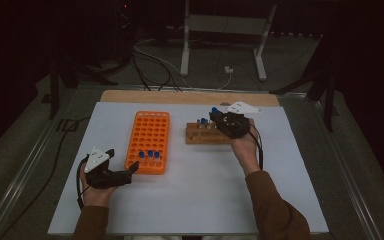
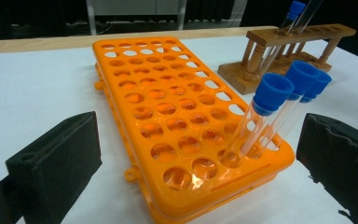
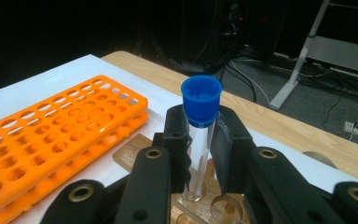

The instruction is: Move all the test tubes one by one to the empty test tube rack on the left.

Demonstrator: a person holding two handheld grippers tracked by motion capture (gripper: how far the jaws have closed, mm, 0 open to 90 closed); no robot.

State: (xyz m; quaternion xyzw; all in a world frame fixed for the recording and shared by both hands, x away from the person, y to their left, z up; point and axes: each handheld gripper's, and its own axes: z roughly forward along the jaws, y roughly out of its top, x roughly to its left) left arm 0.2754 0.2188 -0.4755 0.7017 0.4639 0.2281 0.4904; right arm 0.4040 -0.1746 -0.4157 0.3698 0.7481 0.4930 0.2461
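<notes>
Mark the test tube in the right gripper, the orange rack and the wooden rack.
test tube [image 3: 201, 95]: right gripper view, on its blue cap.
orange rack [image 1: 149, 135]: high view, on its holed top.
wooden rack [image 2: 303, 34]: left gripper view, on its top bar.

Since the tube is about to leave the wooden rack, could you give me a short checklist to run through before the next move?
1. Right gripper shut on the capped tube: ok.
2. Blue cap seated on that tube: ok.
3. Tube bottom clear of the wooden rack hole: not ok, it sits at the hole.
4. Free holes in the orange rack: ok, many stand open.
5. Left gripper open, beside the orange rack's near end: ok.
6. Three capped tubes already there stand steady: cannot tell, they lean.
</notes>
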